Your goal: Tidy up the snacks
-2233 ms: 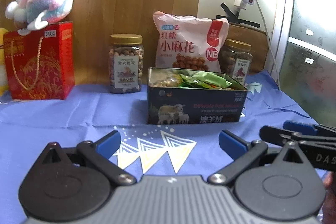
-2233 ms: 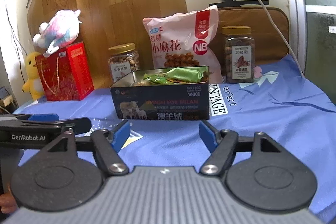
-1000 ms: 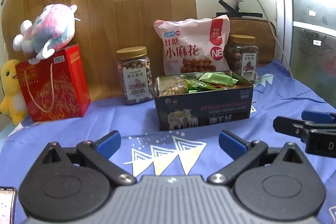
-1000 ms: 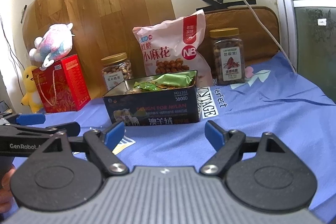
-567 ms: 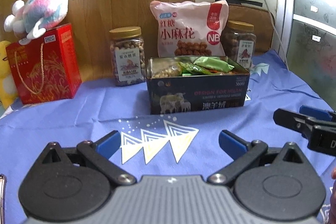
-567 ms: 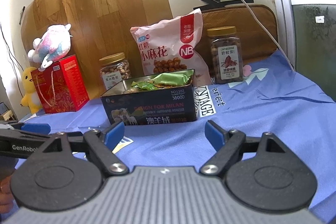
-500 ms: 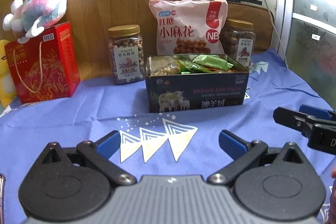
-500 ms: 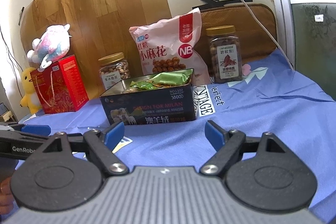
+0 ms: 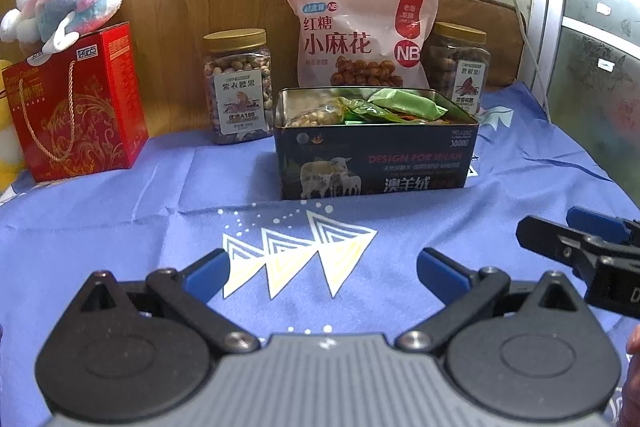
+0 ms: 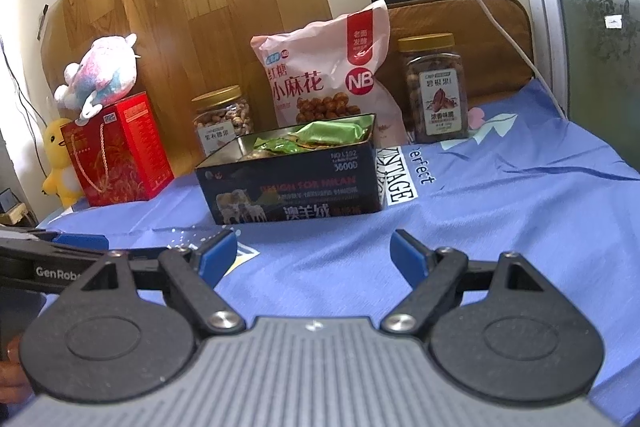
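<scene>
— Item: tin (image 9: 376, 163), packets inside, mid-table (image 9: 120, 219) (jars, bag behind). Changed?
— Only the view drifts. Left tool (image 9: 320, 269), right tool (image 10: 314, 251): both wide, empty. Sorted, or awaiting unpacking.

We see both grippers alike: left gripper (image 9: 322, 271) and right gripper (image 10: 314, 253) black linkages, blue pads, silver screws, ribbed grey body; "GenRobot" lettering on left.

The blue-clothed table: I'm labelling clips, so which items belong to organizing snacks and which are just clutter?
Task things:
open dark metal tin holding green packets
pink snack bag
two gold-lidded nut jars

Lying about:
red gift bag
pink plush toy
yellow duck plush
</scene>
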`<state>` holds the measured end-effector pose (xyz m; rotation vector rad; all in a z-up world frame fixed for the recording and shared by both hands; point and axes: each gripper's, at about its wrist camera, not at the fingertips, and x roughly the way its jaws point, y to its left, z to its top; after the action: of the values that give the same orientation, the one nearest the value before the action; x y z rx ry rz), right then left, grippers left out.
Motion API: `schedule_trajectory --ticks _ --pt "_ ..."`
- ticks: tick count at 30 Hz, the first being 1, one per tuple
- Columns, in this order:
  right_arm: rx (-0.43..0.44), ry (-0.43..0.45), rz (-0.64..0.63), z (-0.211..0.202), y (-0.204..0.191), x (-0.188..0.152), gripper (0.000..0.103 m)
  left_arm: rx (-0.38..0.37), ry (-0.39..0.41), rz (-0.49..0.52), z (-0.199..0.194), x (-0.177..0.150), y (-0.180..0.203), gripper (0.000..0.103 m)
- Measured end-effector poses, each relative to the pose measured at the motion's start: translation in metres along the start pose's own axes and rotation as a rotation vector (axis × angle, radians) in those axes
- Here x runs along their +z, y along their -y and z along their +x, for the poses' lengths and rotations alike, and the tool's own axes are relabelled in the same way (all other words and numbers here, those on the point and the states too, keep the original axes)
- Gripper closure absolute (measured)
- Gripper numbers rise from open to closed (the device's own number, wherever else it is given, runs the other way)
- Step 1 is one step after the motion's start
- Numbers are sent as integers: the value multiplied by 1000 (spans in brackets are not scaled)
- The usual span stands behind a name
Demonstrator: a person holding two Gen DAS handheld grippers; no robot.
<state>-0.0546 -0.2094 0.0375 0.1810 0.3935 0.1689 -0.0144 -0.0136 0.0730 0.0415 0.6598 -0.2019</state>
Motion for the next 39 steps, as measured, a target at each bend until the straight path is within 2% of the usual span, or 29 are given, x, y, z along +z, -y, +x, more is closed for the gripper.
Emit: schedule_trajectory --ticks 15,23,28,39 --pt "2 0 -1 -1 -1 0 17 22 -21 -6 5 -2 -4 0" --pt "2 0 -1 -1 -2 0 17 120 52 42 -4 -1 1 0" --pt "3 -1 -1 -1 -1 0 17 97 62 40 -6 -1 0 0" --pt "3 2 3 -3 -1 0 17 126 83 24 -8 1 -3 0"
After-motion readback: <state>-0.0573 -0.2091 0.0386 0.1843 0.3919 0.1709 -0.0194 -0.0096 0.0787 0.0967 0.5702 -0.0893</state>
